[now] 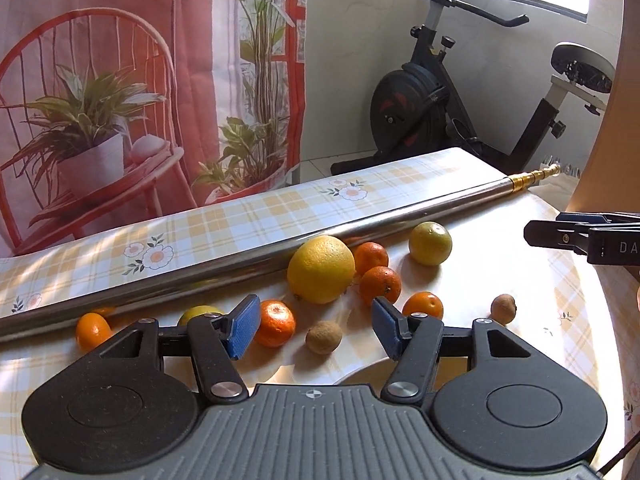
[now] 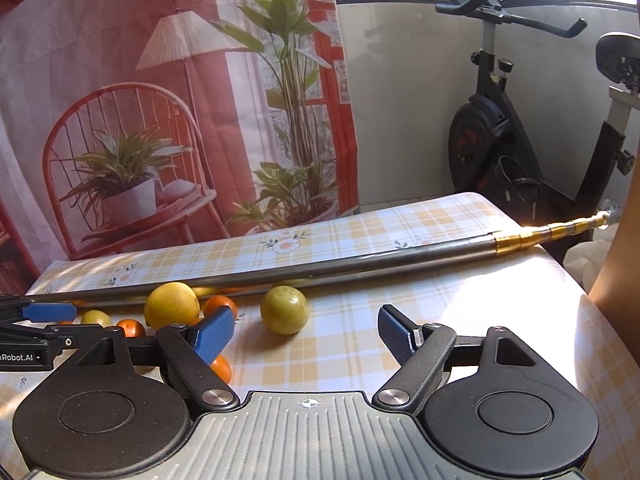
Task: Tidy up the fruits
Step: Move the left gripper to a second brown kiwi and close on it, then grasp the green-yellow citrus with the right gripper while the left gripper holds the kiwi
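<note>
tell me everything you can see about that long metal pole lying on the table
The metal pole is a long, shiny, silver-grey tube, seemingly steel, lying flat and slantwise across the checked tablecloth. Its far end narrows into gold-coloured telescoping segments that reach past the table edge. Its polished side reflects the fruit. The large yellow citrus and a small orange sit close against it; actual contact is unclear. Neither gripper touches it.

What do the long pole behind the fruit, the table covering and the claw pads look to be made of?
Pole: likely polished steel, mirroring fruit colours, with a brass-coloured end section. Table covering: probably glossy vinyl or oilcloth, given the printed plaid and sheen. Pads on the left claw: blue, textured, seemingly rubber or plastic.
</note>
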`<control>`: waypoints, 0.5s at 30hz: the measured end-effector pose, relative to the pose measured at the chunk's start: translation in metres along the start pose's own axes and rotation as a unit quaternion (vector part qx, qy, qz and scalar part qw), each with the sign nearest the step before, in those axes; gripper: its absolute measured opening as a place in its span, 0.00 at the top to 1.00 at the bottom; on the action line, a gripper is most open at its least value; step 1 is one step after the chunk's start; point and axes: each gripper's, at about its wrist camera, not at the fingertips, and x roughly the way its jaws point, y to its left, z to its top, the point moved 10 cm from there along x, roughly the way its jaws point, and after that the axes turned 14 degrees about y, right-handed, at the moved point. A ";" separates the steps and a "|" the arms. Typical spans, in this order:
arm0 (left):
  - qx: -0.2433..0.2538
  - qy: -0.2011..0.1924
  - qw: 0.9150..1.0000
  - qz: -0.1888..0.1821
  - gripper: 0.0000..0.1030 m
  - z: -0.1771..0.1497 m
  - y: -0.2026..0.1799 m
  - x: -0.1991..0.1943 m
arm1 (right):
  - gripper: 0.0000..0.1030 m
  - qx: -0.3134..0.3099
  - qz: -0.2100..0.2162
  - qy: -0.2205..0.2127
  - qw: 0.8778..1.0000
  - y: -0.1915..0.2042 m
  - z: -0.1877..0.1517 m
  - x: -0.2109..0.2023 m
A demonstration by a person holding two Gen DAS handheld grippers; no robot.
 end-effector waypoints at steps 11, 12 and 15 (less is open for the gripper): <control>-0.009 0.082 0.996 -0.016 0.67 -0.005 -0.001 0.056 | 0.26 0.039 0.027 0.010 0.999 -0.020 -0.007 0.021; -0.010 0.087 0.996 -0.013 0.67 -0.005 0.000 0.058 | 0.26 0.041 0.031 0.010 0.999 -0.021 -0.007 0.022; -0.007 0.094 0.996 -0.006 0.67 -0.005 0.002 0.064 | 0.26 0.044 0.041 0.011 0.998 -0.022 -0.010 0.024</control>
